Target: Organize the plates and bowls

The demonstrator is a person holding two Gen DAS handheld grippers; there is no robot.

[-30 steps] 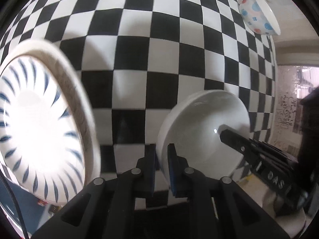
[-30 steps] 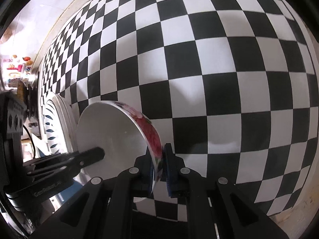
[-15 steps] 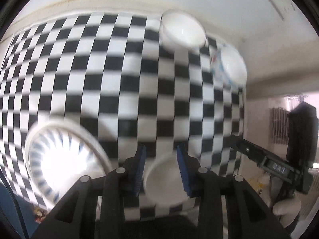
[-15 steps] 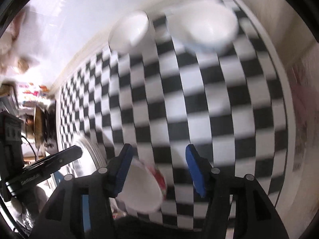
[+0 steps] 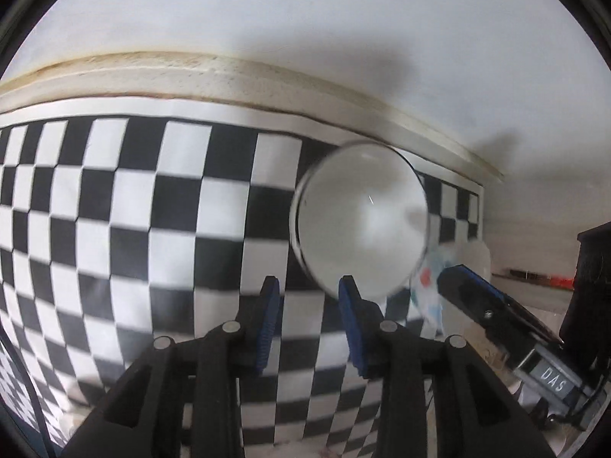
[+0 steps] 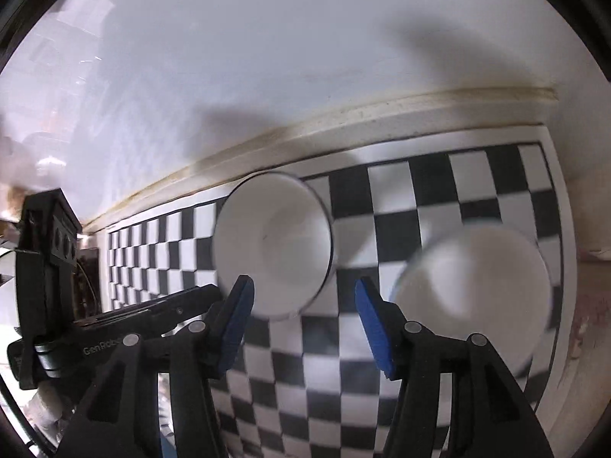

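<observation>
In the left wrist view my left gripper is open with only checkered cloth between its blue pads. Just beyond its right fingertip a plain white bowl stands upright near the wall. A bowl with coloured dots peeks out to its right, half hidden by my right gripper's finger. In the right wrist view my right gripper is open and holds nothing. The white bowl lies beyond its left finger, and a second, blurred bowl sits behind its right finger. The left gripper's fingers reach in from the left.
A black-and-white checkered cloth covers the table up to a beige strip along the white wall. The cloth's right edge lies close to the blurred bowl. Dark clutter stands at the far left.
Both grippers let go of the flowered bowl they held together, opened, and swept away toward the wall. The striped plate and that bowl have left view; the far bowls are now close.
</observation>
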